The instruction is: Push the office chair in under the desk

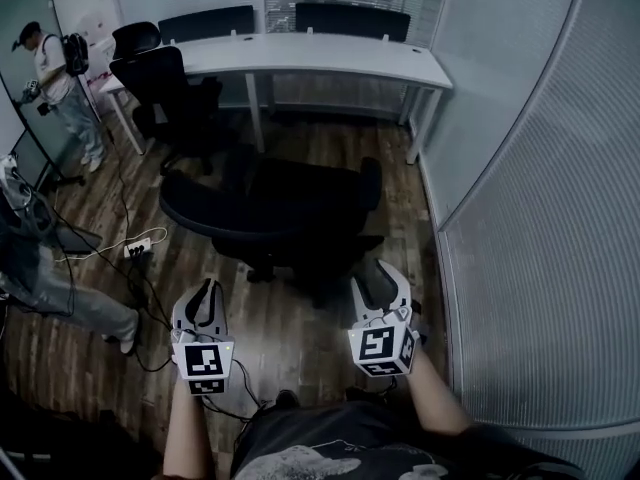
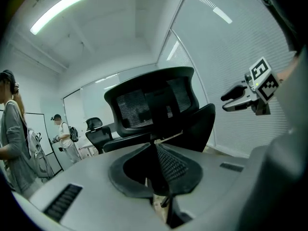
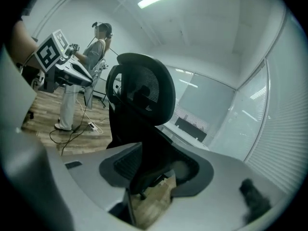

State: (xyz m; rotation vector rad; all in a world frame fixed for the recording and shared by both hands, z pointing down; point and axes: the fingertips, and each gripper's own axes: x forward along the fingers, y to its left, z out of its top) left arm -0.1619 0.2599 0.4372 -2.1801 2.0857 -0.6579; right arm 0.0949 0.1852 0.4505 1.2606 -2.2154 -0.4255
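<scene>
Head view: chair [image 1: 290, 213] is seen mid-floor on the wood, between the grippers and the desk [image 1: 320, 56], well apart from the desk and not tucked under it. Backrest is turned toward the grippers. L gripper [image 1: 205, 290] is held low at the chair's left, near it, w/ no contact made out. R gripper [image 1: 378, 280] is held just beside the chair's right edge; touching or not can't be told from up here.

Left gripper view: jaws are shut tight on each other, nothing held. L gripper [image 2: 156, 150] is pointed at the chair [image 2: 154, 100], mesh back filling the middle, and the R gripper [image 2: 230, 96] is caught at upper right.

Right gripper view: jaws are spread fairly wide on the R gripper [image 3: 159, 165]. The chair [image 3: 144, 90] is lined up in the gap, its dark stem seen between the jaws, but no pad is seen pressed on it. L gripper [image 3: 84, 78] is seen at upper left.

A 2nd chair [image 1: 165, 78] is parked at the desk's left end. A person [image 1: 60, 78] is stood far left, and cables plus a power strip [image 1: 138, 248] are laid on the floor.
</scene>
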